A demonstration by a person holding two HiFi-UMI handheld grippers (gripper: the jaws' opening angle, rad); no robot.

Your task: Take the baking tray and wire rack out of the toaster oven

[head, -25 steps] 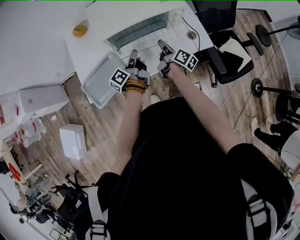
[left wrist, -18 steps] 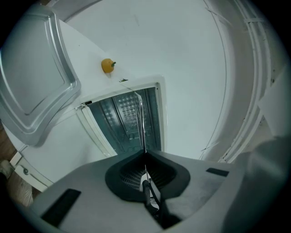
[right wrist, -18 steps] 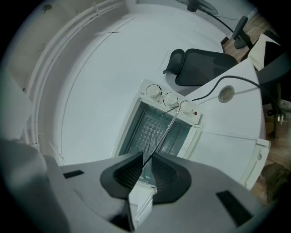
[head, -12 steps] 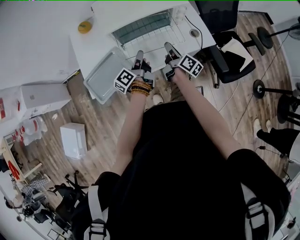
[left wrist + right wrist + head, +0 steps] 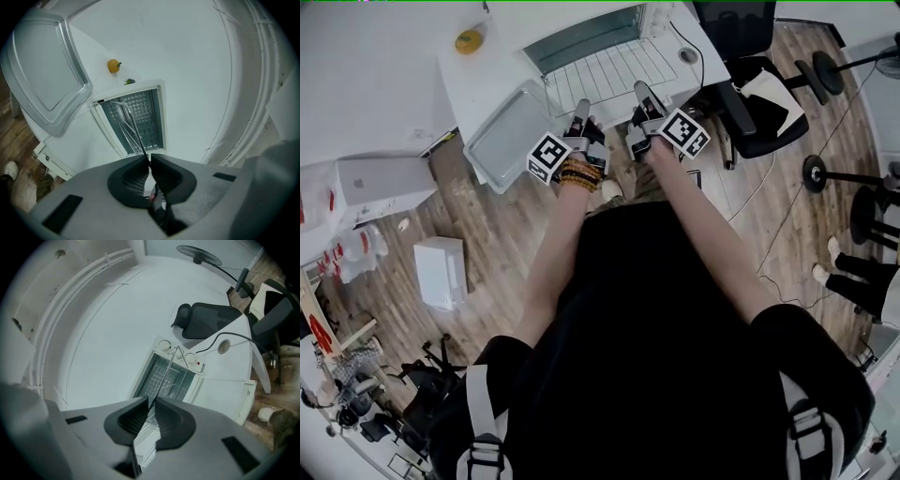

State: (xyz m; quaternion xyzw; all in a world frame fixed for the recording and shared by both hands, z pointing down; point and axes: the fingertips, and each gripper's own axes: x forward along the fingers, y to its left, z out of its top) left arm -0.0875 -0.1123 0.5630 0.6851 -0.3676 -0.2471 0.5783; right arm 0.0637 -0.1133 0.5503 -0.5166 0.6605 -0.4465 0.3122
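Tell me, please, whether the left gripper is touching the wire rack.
Touching. The left gripper view shows the left gripper with its jaws pinched shut on the front edge wire of the wire rack.

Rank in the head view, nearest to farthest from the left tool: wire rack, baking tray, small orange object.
1. The wire rack: held in the left tool.
2. The baking tray: on the table, just left of the tool.
3. The small orange object: far back-left on the table.

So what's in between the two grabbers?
The wire rack. Its front edge runs from the left gripper to the right gripper, and both are shut on it. The head view shows this.
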